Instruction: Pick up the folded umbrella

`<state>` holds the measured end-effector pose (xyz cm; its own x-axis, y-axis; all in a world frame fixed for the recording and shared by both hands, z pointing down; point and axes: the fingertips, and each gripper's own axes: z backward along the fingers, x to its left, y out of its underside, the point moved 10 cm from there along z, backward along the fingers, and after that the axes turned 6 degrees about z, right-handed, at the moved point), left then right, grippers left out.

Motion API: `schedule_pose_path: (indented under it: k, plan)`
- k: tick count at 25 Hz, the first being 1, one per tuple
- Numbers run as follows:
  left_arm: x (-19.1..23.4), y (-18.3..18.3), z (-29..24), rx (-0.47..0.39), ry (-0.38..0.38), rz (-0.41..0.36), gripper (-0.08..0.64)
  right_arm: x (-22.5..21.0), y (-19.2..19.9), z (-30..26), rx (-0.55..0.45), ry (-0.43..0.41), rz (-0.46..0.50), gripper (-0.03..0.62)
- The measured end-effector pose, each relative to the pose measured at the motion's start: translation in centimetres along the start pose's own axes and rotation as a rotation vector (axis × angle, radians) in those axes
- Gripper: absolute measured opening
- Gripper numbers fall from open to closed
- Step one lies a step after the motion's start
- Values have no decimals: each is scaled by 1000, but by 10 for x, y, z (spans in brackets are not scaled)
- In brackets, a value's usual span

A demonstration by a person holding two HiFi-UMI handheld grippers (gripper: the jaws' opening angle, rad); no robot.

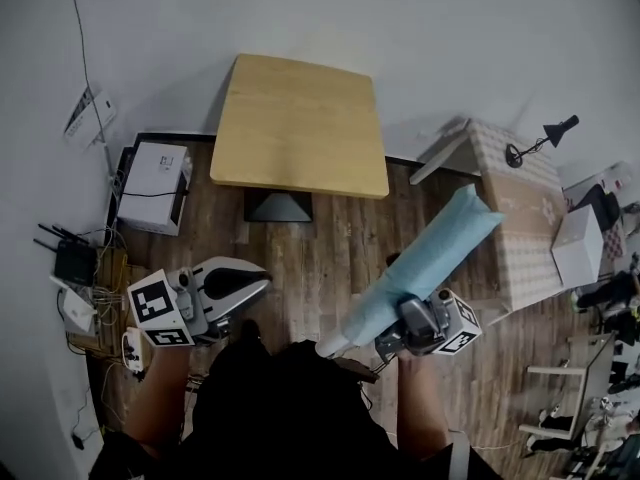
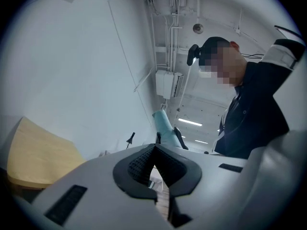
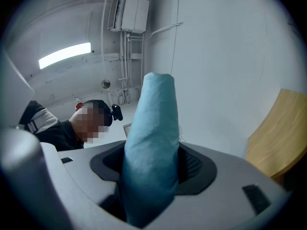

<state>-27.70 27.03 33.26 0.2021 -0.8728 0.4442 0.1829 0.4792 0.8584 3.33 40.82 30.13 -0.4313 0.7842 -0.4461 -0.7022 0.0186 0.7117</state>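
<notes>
**A:** Right gripper view first: what are the right tongs (image 3: 152, 178) doing?

**B:** Pinching the folded umbrella (image 3: 152, 123) across its light-blue sleeve. The pads press on both sides, and the jaws stand wide only because the bundle is thick.

**A:** Where is the umbrella, then?

**B:** In the air. In the head view it slants up and away from the right tongs, with its pale handle end near the person's chest and its far end over the wooden floor (image 1: 330, 248), short of the table (image 1: 300, 118). It is gripped low, near the handle, probably so the long end rides free.

**A:** And the left tongs (image 2: 153, 165)?

**B:** Pressed together with nothing between them, off to the person's left and well apart from the umbrella. They are likely kept clear because one grip carries it.

**A:** So the pick-up?

**B:** Done, I judge. The risk now is the smooth sleeve sliding through the pads on that slant.
</notes>
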Motion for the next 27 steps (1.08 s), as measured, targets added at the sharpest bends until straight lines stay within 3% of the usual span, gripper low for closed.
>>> schedule_pose_path:
  k: [5,11,15,18,21,27]
  plan:
    - [-31,7,-17,26,-20,-36,11,15,-4,23,-30,-65,-12,291]
    - [-79,40,-51,50,-10,0,11,47,-6,87,-4,-80,-34,291]
    - [-105,54,-71,157,-50,-62,12,73,-12,119,16,-142,28,293]
    - [-113,69,-81,146,-54,-32,11,84,-10,139,7,-184,38,293]
    - [-125,89,-100,155,-75,-24,11,89,-10,165,3,-177,28,292]
    - [-155,115,-145,243,-35,-15,11,112,-29,213,-28,-149,36,293]
